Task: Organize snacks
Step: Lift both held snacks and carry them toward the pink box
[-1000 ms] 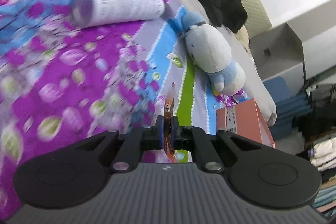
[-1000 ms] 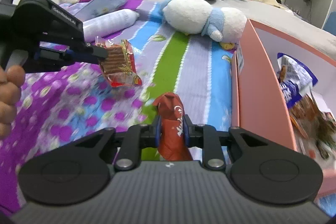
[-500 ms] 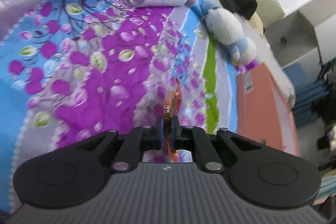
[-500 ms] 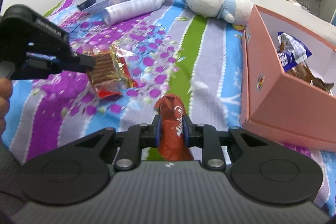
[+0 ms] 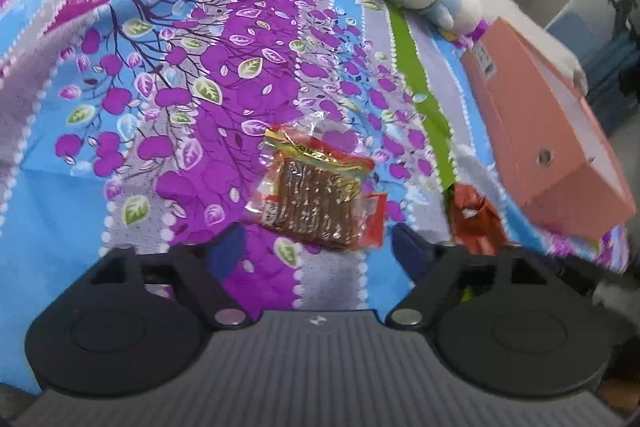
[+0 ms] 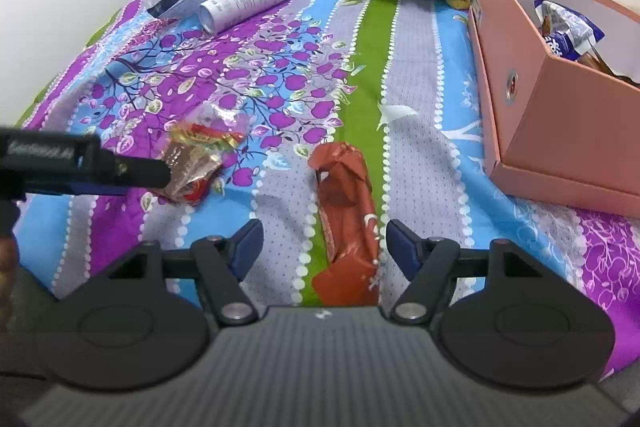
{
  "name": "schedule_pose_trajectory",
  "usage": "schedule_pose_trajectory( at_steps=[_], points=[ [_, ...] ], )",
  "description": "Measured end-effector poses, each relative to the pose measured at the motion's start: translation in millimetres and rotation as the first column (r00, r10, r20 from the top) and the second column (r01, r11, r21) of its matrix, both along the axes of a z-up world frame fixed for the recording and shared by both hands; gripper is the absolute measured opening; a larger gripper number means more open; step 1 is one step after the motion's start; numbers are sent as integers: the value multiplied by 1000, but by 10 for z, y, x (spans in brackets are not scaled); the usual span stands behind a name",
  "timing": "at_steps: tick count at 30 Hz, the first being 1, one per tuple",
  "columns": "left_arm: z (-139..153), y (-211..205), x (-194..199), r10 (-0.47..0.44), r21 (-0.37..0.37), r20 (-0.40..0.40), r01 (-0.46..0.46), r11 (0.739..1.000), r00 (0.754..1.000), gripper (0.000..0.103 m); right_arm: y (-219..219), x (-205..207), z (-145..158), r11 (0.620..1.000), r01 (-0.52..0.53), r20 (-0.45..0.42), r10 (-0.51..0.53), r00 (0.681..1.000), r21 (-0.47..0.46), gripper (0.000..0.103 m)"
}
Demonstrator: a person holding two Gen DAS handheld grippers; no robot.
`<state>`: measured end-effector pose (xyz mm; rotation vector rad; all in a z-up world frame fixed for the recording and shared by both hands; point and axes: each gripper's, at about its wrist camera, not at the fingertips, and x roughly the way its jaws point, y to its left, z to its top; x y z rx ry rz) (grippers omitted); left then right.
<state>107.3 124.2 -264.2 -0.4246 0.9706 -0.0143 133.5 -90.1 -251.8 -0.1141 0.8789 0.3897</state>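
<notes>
Two snacks out on the bedspread, both your tools spread wide.
Left wrist view: left gripper (image 5: 312, 247) holds nothing; clear cracker packet (image 5: 314, 197) lies just ahead, unboxed. Pink box (image 5: 540, 131) interior is hidden. Right wrist view: right gripper (image 6: 322, 241) brackets the red bar (image 6: 348, 211) without gripping; box contents are cut off at the frame edge.
</notes>
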Motion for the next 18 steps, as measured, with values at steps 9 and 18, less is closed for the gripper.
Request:
schedule_pose_trajectory(
  at_steps=[9, 18],
  points=[
    [-41, -43, 103, -79, 96, -6, 79, 992, 997, 100, 30, 113, -85, 999, 26, 25, -25, 999, -40, 69],
    [-29, -275, 242, -223, 182, 53, 210, 961, 973, 100, 68, 226, -127, 998, 56, 6, -55, 998, -18, 65]
  ],
)
